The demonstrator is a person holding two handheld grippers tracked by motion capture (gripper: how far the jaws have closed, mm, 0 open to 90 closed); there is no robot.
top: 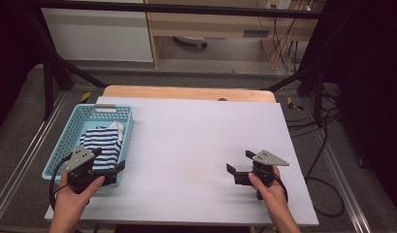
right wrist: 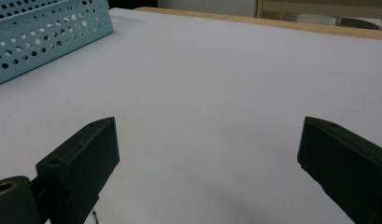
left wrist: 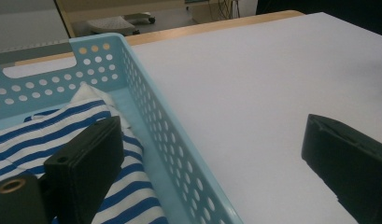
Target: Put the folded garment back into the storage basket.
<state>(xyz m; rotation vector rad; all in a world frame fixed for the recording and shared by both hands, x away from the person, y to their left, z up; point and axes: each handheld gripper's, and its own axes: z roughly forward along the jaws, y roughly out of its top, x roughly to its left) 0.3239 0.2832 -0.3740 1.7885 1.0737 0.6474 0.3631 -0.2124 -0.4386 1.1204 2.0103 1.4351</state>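
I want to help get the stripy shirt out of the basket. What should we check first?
1. Left gripper open: ok, jaws wide apart.
2. Left gripper lined up on shirt: not ok, its jaws straddle the basket wall.
3. Shirt free to lift: ok, nothing lies on it.
4. Right gripper open: ok.
5. Landing spot on table: ok, bare white surface.
6. Shirt snagged underneath: cannot tell.

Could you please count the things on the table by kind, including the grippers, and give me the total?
Basket: 1, the light blue basket at the table's left.
Cloth: 1, the blue-and-white striped cloth lying inside the basket.
Gripper: 2, the left gripper at the basket's near end and the right gripper over the white table, both open.
Total: 4.
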